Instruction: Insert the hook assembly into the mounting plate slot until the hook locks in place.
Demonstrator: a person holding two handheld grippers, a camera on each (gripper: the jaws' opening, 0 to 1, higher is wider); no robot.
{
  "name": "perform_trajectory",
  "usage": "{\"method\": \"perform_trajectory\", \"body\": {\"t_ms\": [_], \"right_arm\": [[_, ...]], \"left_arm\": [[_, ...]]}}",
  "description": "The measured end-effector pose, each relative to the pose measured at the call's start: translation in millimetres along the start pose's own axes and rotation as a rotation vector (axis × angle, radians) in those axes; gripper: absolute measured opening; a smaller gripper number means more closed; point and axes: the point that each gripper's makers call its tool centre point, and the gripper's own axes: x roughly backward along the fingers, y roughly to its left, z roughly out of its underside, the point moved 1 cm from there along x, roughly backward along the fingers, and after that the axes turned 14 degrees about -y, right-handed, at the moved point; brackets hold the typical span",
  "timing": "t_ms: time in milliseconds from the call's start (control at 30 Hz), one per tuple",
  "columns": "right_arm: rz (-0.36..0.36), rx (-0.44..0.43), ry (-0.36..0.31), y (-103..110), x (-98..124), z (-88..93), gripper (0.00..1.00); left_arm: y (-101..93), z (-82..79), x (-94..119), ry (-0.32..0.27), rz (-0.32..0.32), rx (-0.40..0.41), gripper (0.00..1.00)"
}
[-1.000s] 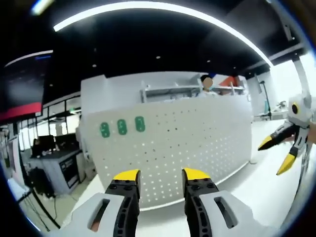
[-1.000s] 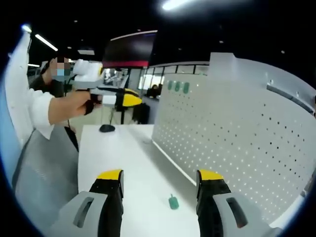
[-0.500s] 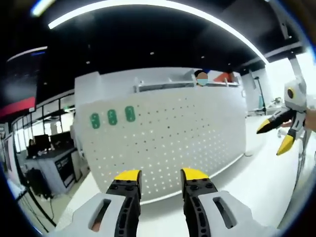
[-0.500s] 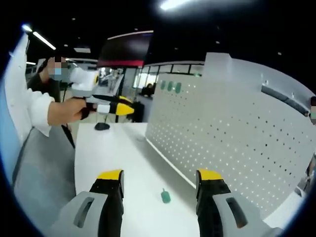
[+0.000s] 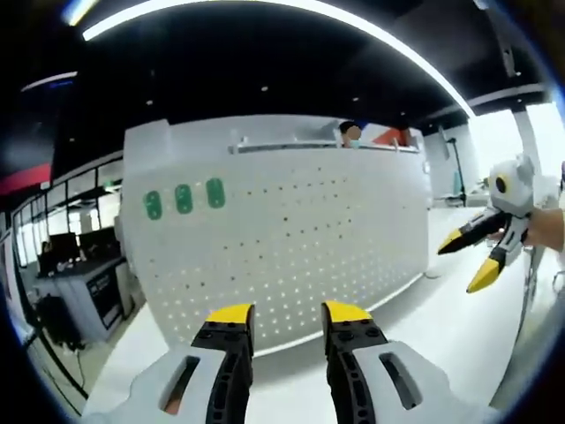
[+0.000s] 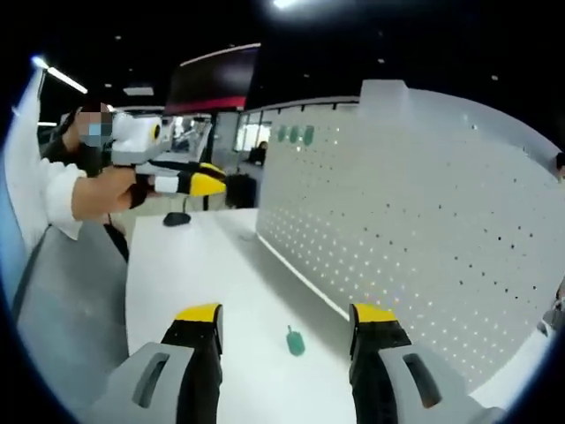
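Observation:
A white pegboard mounting plate (image 5: 291, 238) stands upright on the white table; three green hooks (image 5: 183, 199) sit in its upper left holes. In the right gripper view the same plate (image 6: 415, 238) runs along the right, with the hooks (image 6: 295, 134) small at its far end. A loose green hook (image 6: 294, 341) lies on the table near the plate's foot, between and just beyond my right gripper's jaws. My right gripper (image 6: 286, 315) is open and empty. My left gripper (image 5: 278, 315) is open and empty, facing the plate. The right gripper (image 5: 475, 256) also shows at the right of the left gripper view.
A person's hand and white sleeve (image 6: 62, 190) hold the left gripper (image 6: 177, 181) above the table's far left. A dark small object (image 6: 177, 218) rests on the table (image 6: 203, 283) at the far end. Desks with equipment (image 5: 71, 283) stand left of the plate.
Both views have drifted: the plate and its green hooks shifted left in the left gripper view, and the right gripper came further into it. The loose hook kept its place on the table.

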Motion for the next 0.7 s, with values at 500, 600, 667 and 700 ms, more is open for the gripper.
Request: {"method": "perform_trajectory", "body": {"t_ms": [500, 600, 667, 700], "right_arm": [[-0.013, -0.086, 0.090, -11, -30, 65.1, 0.54], [-0.011, -0.097, 0.100, -11, -34, 71.6, 0.53], [-0.015, -0.099, 0.110, -11, -37, 76.0, 0.53], [-0.015, -0.096, 0.115, -11, -38, 77.8, 0.53]], "left_arm": [[-8.9, 0.9, -3, 0.002, 0.028, 0.022, 0.31], [-9.5, 2.0, -3, 0.005, 0.033, 0.023, 0.31], [-9.7, 2.7, -3, 0.008, 0.033, 0.027, 0.31], [-9.7, 2.8, -3, 0.008, 0.034, 0.028, 0.31]]}}
